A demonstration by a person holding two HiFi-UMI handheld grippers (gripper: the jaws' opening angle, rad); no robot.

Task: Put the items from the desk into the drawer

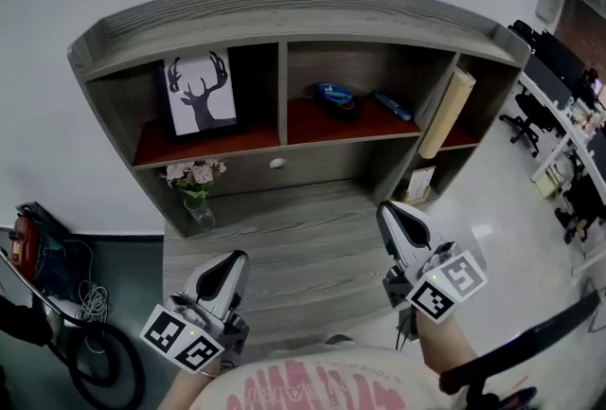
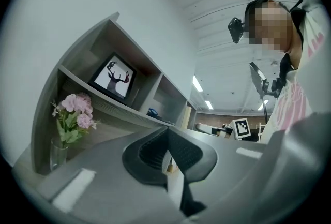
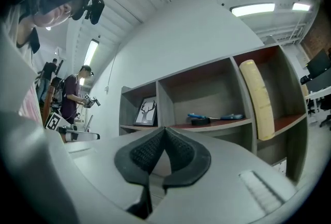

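Vase of flowers [image 1: 197, 190]: left of frame, upright on the desk [image 1: 303, 247], near the back.
Left gripper [image 1: 237, 258]: lower left, over the desk's front edge. My jaws are closed together with nothing between them.
Drawer [image 1: 312, 164]: centre frame, under the shelves, shut. Its knob [image 1: 276, 164] is untouched.
Items: black roll [image 1: 333, 101] and blue pen [image 1: 391, 105], in the middle shelf compartment, upper centre.
Right gripper [image 1: 390, 214]: right of centre. Jaws pressed together, empty.
Step in hand: approach, in my judgement. Nothing is stowed yet.
Next move: one pair of jaws must part around the knob, close on it and draw the drawer straight out before any item is fetched.
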